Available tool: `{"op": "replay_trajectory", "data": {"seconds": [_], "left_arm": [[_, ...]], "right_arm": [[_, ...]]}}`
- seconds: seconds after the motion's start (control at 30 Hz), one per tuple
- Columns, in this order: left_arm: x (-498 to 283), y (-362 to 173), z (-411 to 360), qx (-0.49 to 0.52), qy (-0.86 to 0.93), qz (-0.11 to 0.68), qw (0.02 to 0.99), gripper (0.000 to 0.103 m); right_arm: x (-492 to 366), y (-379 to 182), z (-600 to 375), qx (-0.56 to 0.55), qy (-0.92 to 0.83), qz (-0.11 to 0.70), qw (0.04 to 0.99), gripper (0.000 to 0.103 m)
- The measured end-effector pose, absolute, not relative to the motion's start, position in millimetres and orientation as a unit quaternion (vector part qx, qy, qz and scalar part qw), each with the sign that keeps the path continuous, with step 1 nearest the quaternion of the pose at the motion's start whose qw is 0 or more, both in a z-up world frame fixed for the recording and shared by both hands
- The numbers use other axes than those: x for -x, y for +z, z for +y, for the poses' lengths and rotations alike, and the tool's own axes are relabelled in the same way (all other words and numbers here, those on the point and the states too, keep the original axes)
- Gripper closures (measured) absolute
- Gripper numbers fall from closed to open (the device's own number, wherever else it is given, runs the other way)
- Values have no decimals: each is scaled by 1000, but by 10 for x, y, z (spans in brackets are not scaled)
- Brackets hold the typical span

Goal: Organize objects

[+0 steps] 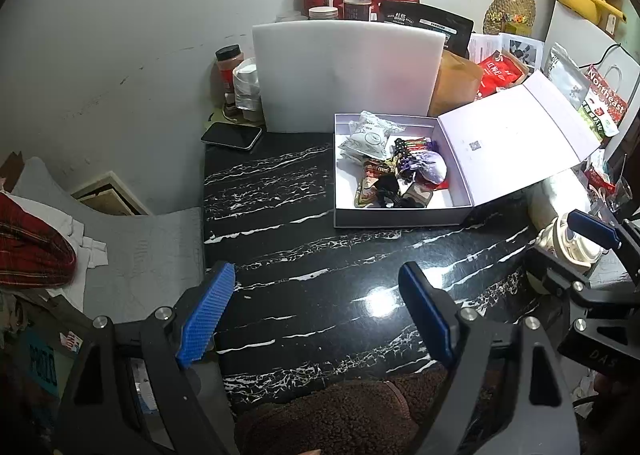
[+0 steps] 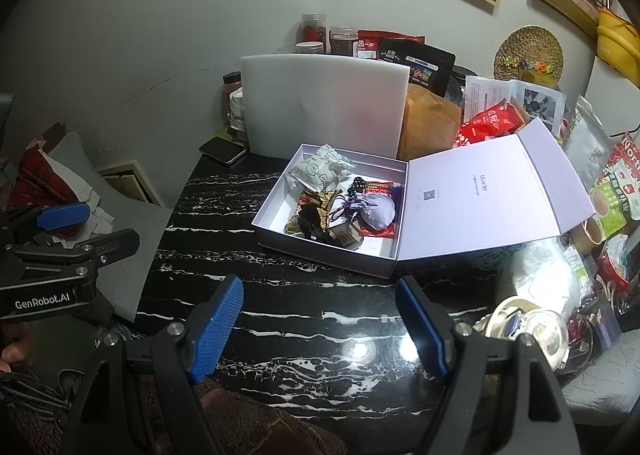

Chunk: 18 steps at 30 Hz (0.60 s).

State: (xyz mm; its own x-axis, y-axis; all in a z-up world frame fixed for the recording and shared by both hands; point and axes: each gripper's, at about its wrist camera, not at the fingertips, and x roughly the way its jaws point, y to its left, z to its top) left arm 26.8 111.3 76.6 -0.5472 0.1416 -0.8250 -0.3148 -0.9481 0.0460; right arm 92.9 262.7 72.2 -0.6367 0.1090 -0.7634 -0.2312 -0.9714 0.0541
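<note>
Grippers are both held above the near edge of the black marble worktop, angled down toward it. Left gripper has its blue-padded jaws spread wide with only bare stone between them; right gripper is likewise spread and grips nothing. In the left wrist view the right gripper appears at the right edge of the worktop, beside a pale round jar whose exact form is hard to read. The white gift box sits on the far right part of the worktop, its near wall parallel to the near edge, and its hinged lid is folded open to the right, resting over clutter there. Inside the box lie a white printed packet in the far left corner, a lilac drawstring pouch toward the lid side, and several small wrapped snacks and dark items between them, touching one another. A white foam board stands upright along the far edge, just behind the box. A dark phone lies flat at the far left corner. Jars and bags crowd the strip behind the board. The near and left portions of the worktop, from the box's near wall to the near edge, are open stone. Beyond the left edge lies a grey cushion with red plaid cloth. Brown fleece fabric lies at the near edge beneath the grippers.
</note>
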Motion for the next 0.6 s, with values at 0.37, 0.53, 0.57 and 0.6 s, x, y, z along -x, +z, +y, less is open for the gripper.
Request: {"op": "replay_trajectory", "data": {"seconds": [0.37,0.53,0.57,0.6], "left_arm": [[-275,760,1108,458,874,96,134,20],[-270,762,1103,458,873,99,135,20],[-272,756,1103,459,873,100,134,20],[-275,748,1108,459,873,99,133,20]], "right_arm": [[-934,720,2631,416,901,74,95,24],[-934,719,2647,416,901,74,94,24],[-934,720,2647,416,901,74,94,24],[-933,721,2648,416,901,74,94,24]]}}
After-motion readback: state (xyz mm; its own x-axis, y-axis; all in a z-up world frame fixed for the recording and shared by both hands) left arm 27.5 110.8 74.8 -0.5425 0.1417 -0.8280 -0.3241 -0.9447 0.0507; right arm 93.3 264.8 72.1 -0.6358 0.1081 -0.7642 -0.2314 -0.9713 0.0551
